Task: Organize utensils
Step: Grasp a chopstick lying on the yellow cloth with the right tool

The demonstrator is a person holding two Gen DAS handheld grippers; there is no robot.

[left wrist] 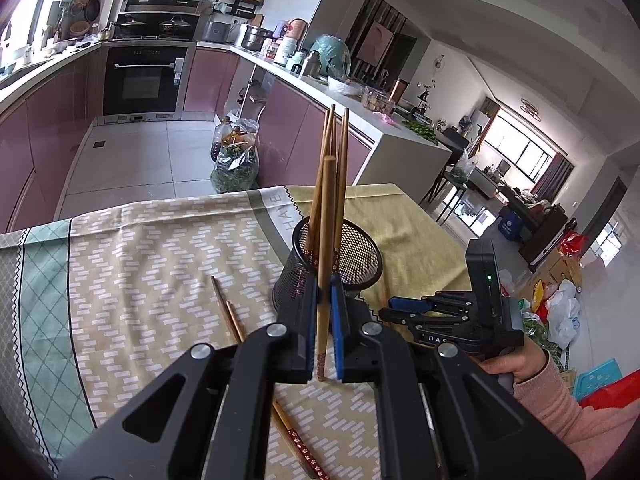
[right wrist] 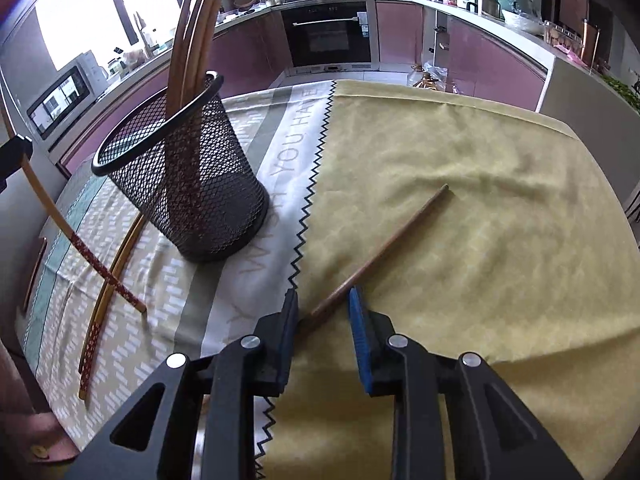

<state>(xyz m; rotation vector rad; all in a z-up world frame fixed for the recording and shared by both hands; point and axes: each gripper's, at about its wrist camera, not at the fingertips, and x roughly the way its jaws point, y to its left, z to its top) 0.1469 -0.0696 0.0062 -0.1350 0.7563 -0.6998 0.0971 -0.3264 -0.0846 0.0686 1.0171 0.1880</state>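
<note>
Tablecloth [right wrist: 296, 148] lettering "YOU HAVE" (partly legible)

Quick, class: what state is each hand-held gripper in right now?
Left hand-held gripper: closed on an upright chopstick.
Right hand-held gripper: partly open, straddling a dark chopstick lying on the tablecloth; grip not evident.

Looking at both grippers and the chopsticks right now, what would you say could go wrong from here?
1. The left gripper pinches one chopstick near its lower end, so it may pivot and miss the mesh holder.
2. The right gripper straddles the very tip of a chopstick on the yellow cloth; the grip may slip off.
</note>
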